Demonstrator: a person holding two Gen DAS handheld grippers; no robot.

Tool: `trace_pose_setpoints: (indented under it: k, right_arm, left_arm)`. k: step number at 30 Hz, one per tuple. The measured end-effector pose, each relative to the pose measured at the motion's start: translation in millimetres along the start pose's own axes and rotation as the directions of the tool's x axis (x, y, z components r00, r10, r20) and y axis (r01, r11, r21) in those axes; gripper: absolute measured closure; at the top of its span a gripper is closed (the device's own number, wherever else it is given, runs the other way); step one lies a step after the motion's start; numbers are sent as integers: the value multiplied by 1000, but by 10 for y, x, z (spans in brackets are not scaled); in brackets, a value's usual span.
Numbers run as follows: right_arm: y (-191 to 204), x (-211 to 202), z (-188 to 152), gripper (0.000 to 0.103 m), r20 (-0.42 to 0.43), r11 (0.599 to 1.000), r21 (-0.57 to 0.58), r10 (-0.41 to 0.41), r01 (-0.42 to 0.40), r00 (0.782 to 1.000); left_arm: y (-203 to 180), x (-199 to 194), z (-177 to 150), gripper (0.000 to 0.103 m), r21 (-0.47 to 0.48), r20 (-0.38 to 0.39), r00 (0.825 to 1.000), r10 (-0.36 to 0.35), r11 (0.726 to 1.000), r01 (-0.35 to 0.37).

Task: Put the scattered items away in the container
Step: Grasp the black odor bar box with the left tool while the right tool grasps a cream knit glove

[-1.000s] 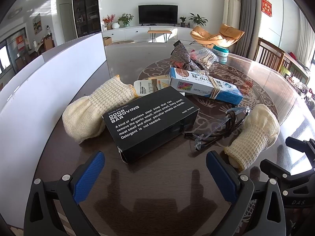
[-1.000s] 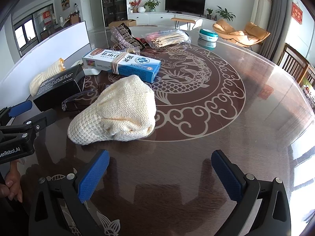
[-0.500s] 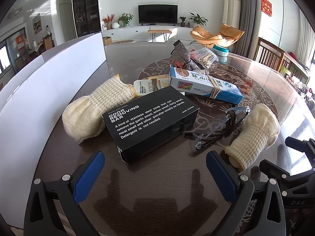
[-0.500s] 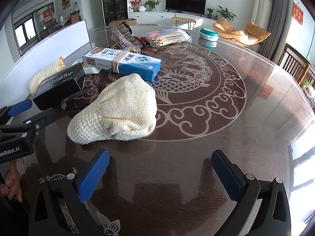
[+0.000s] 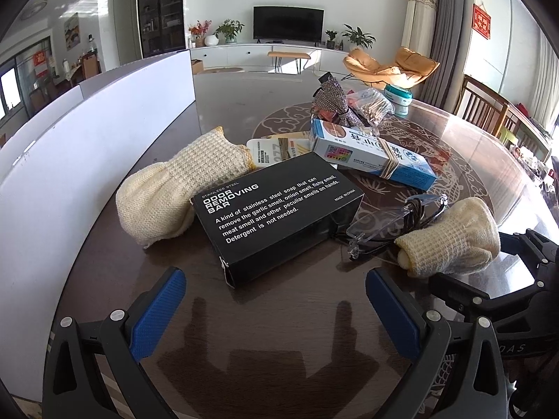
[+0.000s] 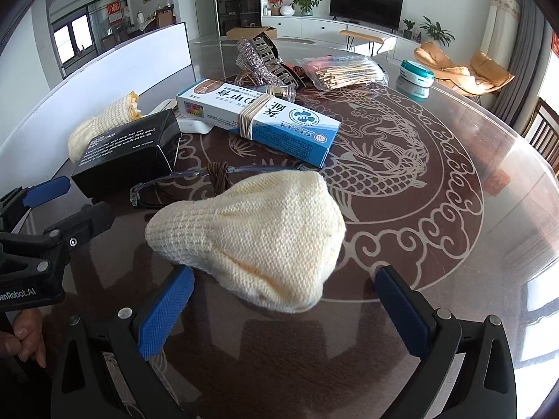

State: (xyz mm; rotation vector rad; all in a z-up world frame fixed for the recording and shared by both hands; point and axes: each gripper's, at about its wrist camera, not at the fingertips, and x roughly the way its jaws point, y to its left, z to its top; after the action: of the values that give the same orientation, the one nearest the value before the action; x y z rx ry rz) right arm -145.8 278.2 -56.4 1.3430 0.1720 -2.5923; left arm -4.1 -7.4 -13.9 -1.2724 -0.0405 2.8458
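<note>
Right gripper [image 6: 284,309] is hovering spread wide, its fingers flanking the cream knit mitt [image 6: 255,241] at twelve o'clock. Left gripper [image 5: 276,309] is likewise gaping before the black box [image 5: 276,214]. Risk: glasses [image 6: 181,183] tucked under the mitt are likely snagging during lifting

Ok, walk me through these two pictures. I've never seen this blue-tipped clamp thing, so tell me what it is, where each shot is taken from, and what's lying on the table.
No robot here: a person holds two handheld clamps, each carrying a wide-angle camera looking along its fingers. One picture comes from the left gripper, the other from the right gripper. Both are open and hold nothing.

On the dark round table lie a black soap box, two cream knitted gloves, clear safety glasses, a blue-and-white box bound with rubber bands, a bag of sticks and a teal tin. The right gripper is nearest one glove.
</note>
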Motion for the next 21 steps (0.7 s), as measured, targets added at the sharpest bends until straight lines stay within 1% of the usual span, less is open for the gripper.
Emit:
trace_pose_setpoints:
  k: [3, 7, 11, 12, 15, 18, 21]
  right_arm:
    - [-73, 158, 214, 0, 0, 1000, 13, -9, 9, 1000]
    - [-354, 308, 420, 0, 0, 991, 107, -76, 75, 997]
    - [-541, 322, 450, 0, -10, 975, 184, -128, 128, 992]
    - [-546, 319, 448, 0, -10, 974, 186, -130, 129, 991]
    - [-543, 312, 448, 0, -10, 974, 185, -133, 132, 991]
    - [-544, 312, 448, 0, -10, 974, 186, -133, 133, 991]
    - [-543, 312, 449, 0, -10, 973, 186, -134, 133, 991]
  left_arm:
    - [-6, -3, -1, 0, 2, 1, 1000, 7, 1000, -7]
    - [34, 26, 8, 0, -16, -15, 1000, 5, 1000, -5]
    - [140, 130, 31, 0, -59, -75, 996, -38, 998, 34]
    - [142, 150, 54, 0, -45, -78, 996, -36, 998, 33]
    - [116, 281, 138, 0, 50, -120, 993, 5, 999, 1]
    - [105, 394, 255, 0, 119, -125, 991, -42, 991, 57]
    - [108, 520, 404, 0, 165, -127, 988, -84, 981, 105]
